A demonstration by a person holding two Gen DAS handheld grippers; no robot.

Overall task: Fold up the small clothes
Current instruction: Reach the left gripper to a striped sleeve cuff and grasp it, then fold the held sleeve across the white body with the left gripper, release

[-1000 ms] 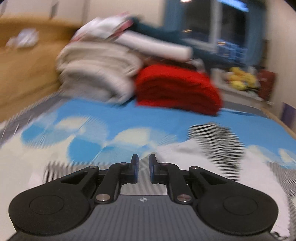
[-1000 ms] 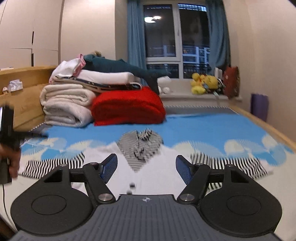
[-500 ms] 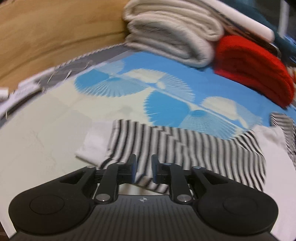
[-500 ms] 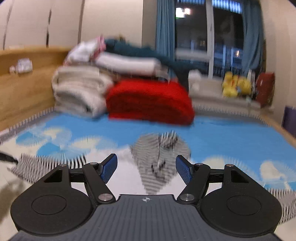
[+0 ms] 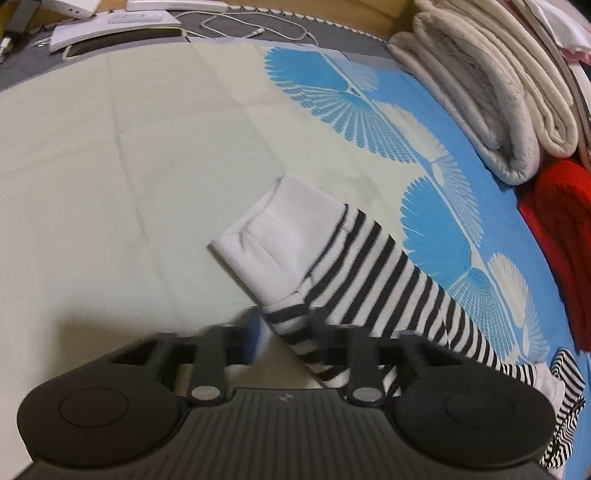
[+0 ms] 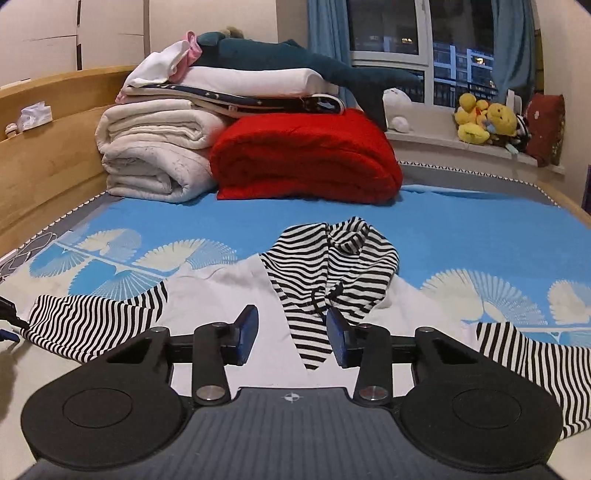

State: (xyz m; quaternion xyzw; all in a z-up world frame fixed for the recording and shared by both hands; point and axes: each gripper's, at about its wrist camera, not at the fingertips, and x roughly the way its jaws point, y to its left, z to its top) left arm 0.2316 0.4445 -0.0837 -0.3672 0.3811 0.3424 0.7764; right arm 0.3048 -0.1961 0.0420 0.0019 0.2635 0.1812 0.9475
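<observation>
A small white hoodie with black-and-white striped sleeves and hood lies spread flat on the bed. In the left wrist view its left sleeve ends in a white cuff. My left gripper is open, its jaws either side of the sleeve's near edge, blurred by motion. In the right wrist view the striped hood lies on the white body, with the left sleeve and right sleeve stretched out. My right gripper is open and empty above the chest, below the hood.
A stack of folded cream blankets and a red blanket stands at the head of the bed, with more linen and a plush shark on top. Wooden bed frame at left. Devices and cables lie beyond the bed sheet.
My left gripper has swung down to the left sleeve and opened, now straddling its edge. My right gripper has narrowed its opening somewhat and sits closer to the hood.
</observation>
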